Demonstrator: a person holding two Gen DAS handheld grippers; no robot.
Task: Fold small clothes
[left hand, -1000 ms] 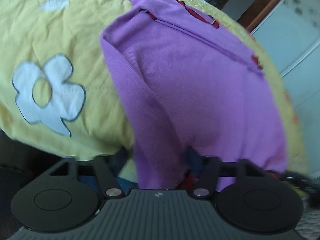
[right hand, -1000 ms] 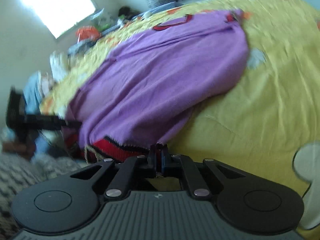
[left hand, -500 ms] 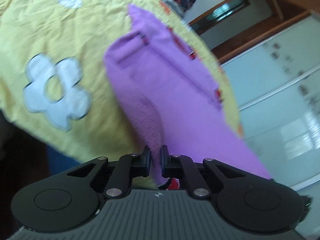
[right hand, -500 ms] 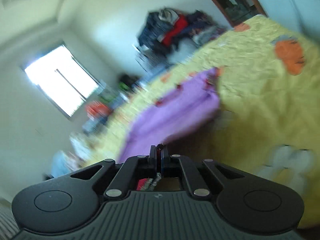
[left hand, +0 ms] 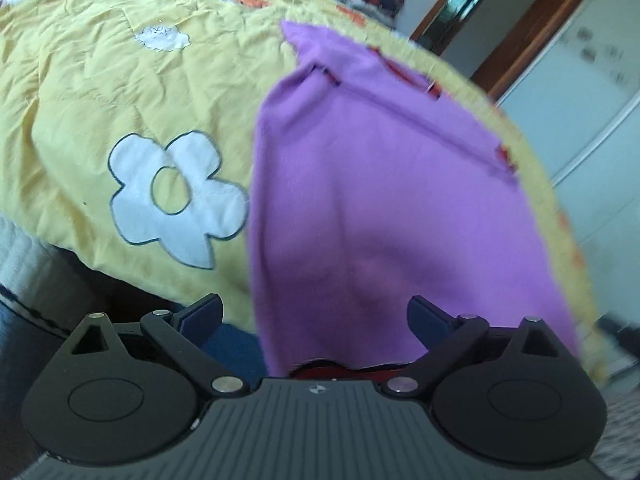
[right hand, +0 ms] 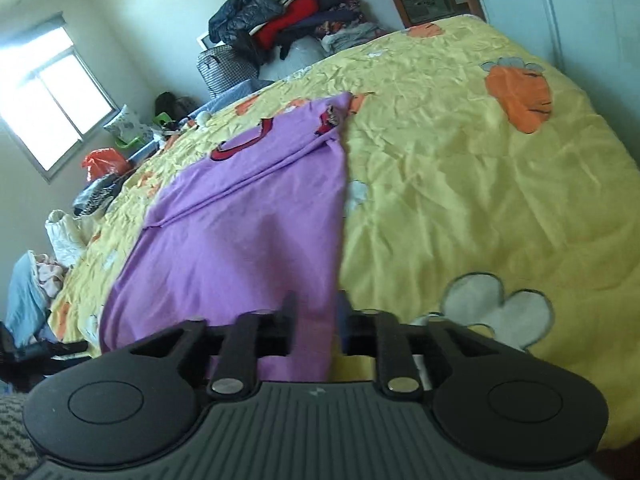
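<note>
A purple garment (left hand: 380, 200) with red trim lies spread on the yellow bed cover (left hand: 100, 100), its near end hanging over the bed's edge. My left gripper (left hand: 314, 306) is at that near end, its jaws opening wide; the cloth lies between the fingers without either pad pressing it. In the right wrist view the same purple garment (right hand: 248, 232) stretches away over the cover (right hand: 480, 200). My right gripper (right hand: 314, 304) is at its near right corner, jaws opening, with a strip of cloth in the gap and no pad pressing on it.
A heap of dark and red clothes (right hand: 288, 12) sits past the bed's far end. Bags and bundles, one an orange bag (right hand: 102, 162), line the bed's left side under a window (right hand: 52, 96). A white wardrobe (left hand: 592, 100) stands to the right.
Half a second ago both grippers were shut on the garment's near edge; now both have their jaws apart. The cloth has dropped and lies flatter on the bed.
</note>
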